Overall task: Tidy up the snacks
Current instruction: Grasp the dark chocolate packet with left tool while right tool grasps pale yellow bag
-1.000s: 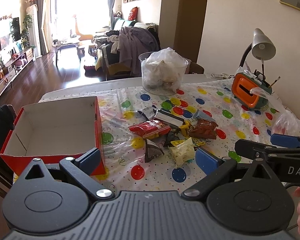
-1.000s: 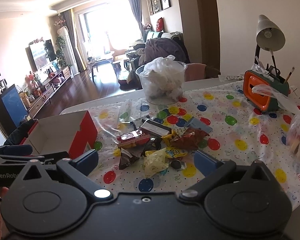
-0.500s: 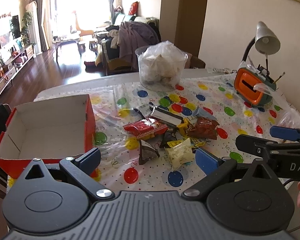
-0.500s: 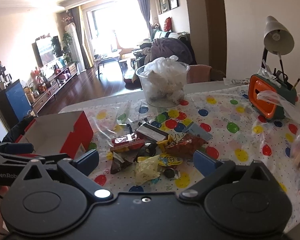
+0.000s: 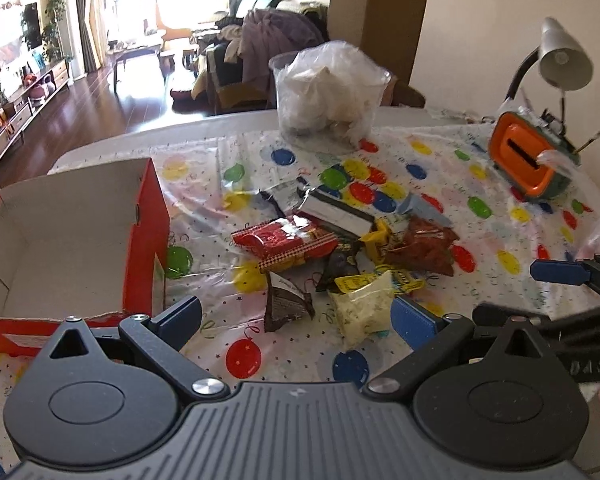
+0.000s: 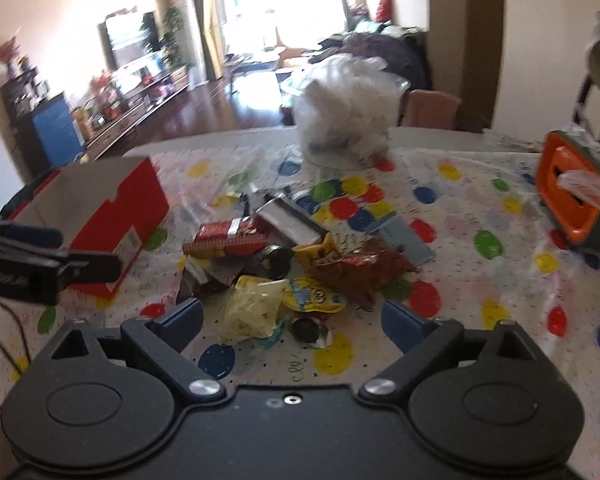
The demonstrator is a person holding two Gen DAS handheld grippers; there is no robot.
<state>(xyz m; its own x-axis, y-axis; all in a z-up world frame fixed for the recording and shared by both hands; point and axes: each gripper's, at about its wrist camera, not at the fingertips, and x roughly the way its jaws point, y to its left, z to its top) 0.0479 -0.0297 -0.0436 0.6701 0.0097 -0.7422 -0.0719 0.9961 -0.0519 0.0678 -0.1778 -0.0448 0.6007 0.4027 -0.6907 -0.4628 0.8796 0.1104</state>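
Several snack packets lie heaped at the centre of the frame on the bench (image 5: 480, 168), which is covered by a spotted plastic cloth: a red checked packet (image 5: 286, 242), a silver-and-black bar (image 5: 336, 216), a brown crinkled packet (image 5: 420, 248), a dark triangular wrapper (image 5: 286, 306), a pale yellow-white pouch (image 5: 362, 306), and a yellow printed sachet (image 6: 316, 296). One red cardboard box (image 5: 80, 232), open and holding nothing visible, stands at the left of the frame, just beside the heap but apart from it. Behind the heap, upper centre, a clear tub (image 5: 328, 96) is stuffed with plastic bags; an orange holder (image 5: 528, 160) and a lamp (image 5: 564, 60) sit at upper right. Left gripper (image 5: 296, 316): jaws spread wide, nothing between the pads, poised over the near edge of the heap above the dark wrapper. Right gripper (image 6: 292, 318): jaws have just been closing slightly yet remain wide apart, empty, poised near the pale pouch. Step in hand, as judged: the approach to a first pick, with no snack yet in the box. Next move likely calls for lowering one gripper onto a single outlying packet, closing on it alone, and carrying it left to the box.
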